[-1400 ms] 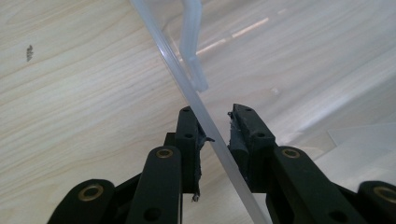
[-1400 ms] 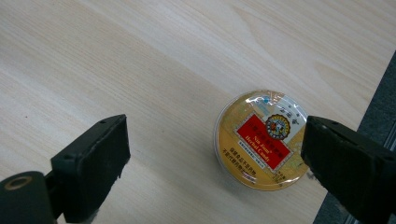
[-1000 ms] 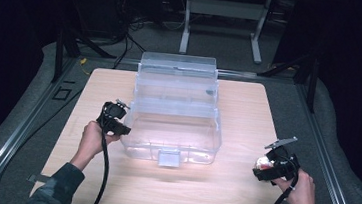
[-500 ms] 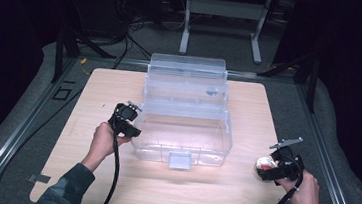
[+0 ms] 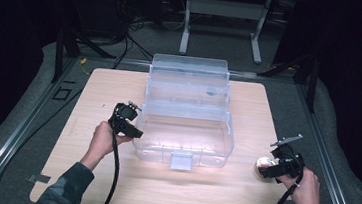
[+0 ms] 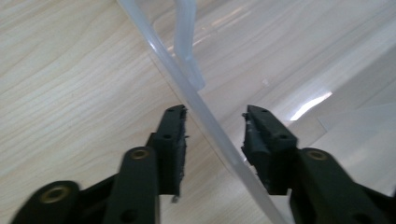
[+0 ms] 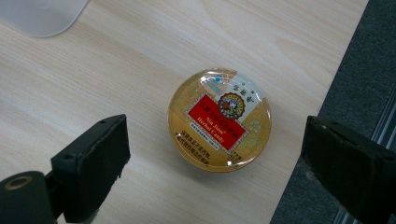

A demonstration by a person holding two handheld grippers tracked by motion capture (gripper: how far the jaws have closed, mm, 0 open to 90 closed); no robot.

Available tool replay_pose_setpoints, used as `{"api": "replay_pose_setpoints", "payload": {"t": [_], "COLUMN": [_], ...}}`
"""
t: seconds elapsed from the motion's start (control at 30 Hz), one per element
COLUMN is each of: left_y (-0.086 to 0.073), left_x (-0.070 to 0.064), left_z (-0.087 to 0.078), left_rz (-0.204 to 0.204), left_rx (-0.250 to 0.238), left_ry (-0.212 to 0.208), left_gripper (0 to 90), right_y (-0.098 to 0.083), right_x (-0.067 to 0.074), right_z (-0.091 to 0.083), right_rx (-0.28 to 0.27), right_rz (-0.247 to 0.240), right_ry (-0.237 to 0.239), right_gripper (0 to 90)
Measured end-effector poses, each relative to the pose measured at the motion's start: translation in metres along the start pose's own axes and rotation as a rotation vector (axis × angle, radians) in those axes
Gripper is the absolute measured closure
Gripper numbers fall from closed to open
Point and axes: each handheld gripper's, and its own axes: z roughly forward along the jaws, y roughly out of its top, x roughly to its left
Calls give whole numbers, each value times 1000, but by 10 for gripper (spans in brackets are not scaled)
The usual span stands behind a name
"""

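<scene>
— Two grippers are at work around the clear plastic storage box (image 5: 184, 132) in the middle of the desk (image 5: 95, 88). What is each doing?

— The left gripper (image 6: 212, 135) sits at the box's left wall. Its jaws have just been opening, and the thin rim (image 6: 205, 116) stands between them with a gap on both sides, so nothing is pinched. The right gripper (image 7: 215, 163) hovers right of the box, jaws spread wide, over a round gold candy tin (image 7: 219, 119) with a red label.

— Where exactly is the tin?

— On the desk, to the right of the box's front corner and near the desk's right edge, lid up.

— How should the pick go?

— I'd centre the tin between the pads, come down level, and close on its rounded side, not the lid. It looks smooth, so a skewed grip could let it squirt out.

— And the box?

— Its lid (image 5: 189, 77) stands open behind it. The front compartment looks empty; a small dark speck shows through the lid, too small to identify.
</scene>
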Motion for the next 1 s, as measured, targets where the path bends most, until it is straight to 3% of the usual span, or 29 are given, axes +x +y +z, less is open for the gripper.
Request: {"api": "replay_pose_setpoints", "payload": {"t": [0.23,0.37,0.47,0.7,0.9,1.0], "left_y": [-7,-15,-22,-40,-53,-58], "left_x": [11,18,28,47,63,69], "left_z": [-28,-50,-59,-61,-49,-42], "left_rz": [-9,-10,-23,-64,-107,-123], "left_rx": [-55,-84,-86,-72,-45,-33], "left_ry": [-72,-67,-57,-25,-9,-12], "left_gripper": [291,187,158,74,15,1], "right_y": [5,10,12,20,25,25], "right_x": [-3,-4,-5,-5,-2,-6], "right_z": [4,11,14,29,42,48], "right_rx": [43,84,105,157,205,217], "right_rz": [1,3,5,-2,-18,-1], "right_ry": [8,-3,-4,3,-11,14], "right_gripper": [70,56,28,19,29,39]}}
